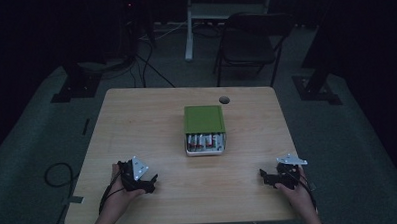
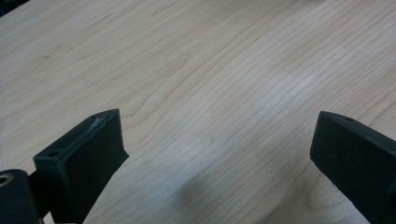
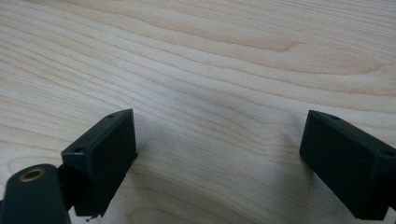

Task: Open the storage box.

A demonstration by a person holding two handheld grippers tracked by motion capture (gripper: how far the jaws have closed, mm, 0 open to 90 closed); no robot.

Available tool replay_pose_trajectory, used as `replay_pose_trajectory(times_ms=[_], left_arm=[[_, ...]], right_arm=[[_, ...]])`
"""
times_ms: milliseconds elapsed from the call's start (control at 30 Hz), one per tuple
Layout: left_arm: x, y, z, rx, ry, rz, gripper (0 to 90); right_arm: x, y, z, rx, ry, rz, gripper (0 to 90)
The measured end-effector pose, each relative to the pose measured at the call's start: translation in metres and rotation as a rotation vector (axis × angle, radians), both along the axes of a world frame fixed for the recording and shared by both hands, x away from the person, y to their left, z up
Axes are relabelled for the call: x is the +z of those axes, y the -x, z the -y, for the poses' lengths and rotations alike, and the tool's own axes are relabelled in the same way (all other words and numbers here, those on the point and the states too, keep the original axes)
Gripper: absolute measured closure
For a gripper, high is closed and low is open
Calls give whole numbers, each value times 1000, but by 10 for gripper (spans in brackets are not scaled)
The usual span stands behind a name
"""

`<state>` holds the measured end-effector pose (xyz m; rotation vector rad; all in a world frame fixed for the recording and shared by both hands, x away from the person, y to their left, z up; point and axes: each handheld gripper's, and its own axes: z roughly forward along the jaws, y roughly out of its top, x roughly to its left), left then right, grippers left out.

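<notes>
Near the counter's (image 1: 136, 109) front edge the left gripper (image 1: 151, 182) and right gripper (image 1: 263, 176) rest, jaws spread wide over bare wood; between them, farther back at centre, sits the half-open green-lidded tin (image 1: 204, 120) of batteries (image 1: 203, 141).

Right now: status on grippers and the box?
Left gripper open, empty. Right gripper open, empty. Box mid-table, green lid partly slid back, batteries showing. Nothing between grippers and box.
</notes>
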<state>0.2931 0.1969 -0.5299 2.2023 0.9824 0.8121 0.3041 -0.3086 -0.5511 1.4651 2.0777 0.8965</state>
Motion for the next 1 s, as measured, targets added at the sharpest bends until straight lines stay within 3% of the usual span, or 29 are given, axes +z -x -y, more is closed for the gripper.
replay_pose_trajectory(times_ms=[433,733,833,1000], left_arm=[[-2,-2,26,-70,-62,19,36],[-1,-2,43,-122,-105,66,36],[-2,-2,48,-138,-98,72,36],[-3,-3,59,-169,-136,86,36]], right_arm=[[0,0,0,-1,-1,0,103],[0,0,0,0,-1,0,103],[0,0,0,0,0,0,103],[0,0,0,0,0,0,103]])
